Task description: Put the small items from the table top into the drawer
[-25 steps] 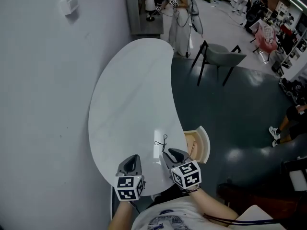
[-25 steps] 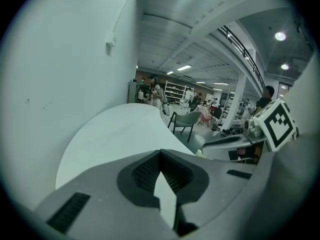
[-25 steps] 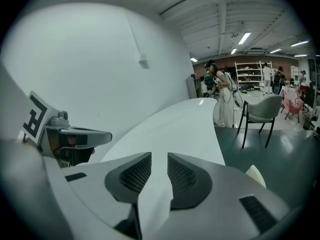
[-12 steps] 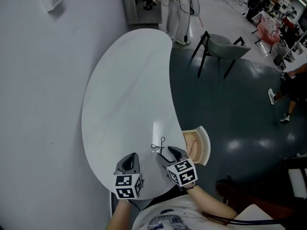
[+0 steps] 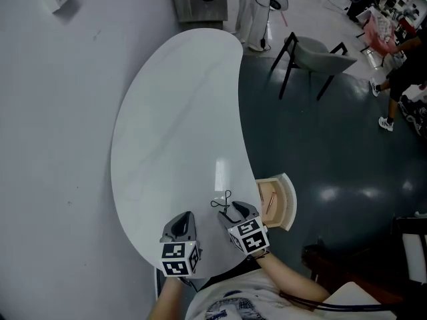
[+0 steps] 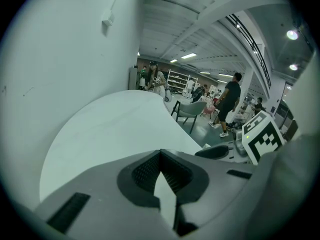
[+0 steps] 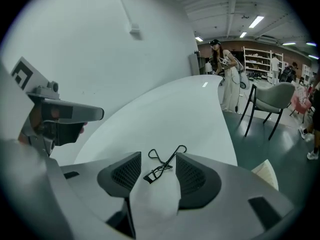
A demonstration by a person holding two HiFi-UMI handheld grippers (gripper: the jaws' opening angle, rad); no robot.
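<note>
1 curler (image 5: 223, 201) flat on counter (image 5: 173, 125), lower centre, beside open drawer (image 5: 289, 200); right tool (image 7: 156, 173) jaws just opened wide, straddling it for pickup, not gripping; left tool (image 6: 161, 159) clenched, empty.

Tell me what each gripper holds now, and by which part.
Nothing. The jaws of the right gripper have just been opening; the eyelash curler lies untouched on the table between them. The left gripper is shut, empty.
</note>
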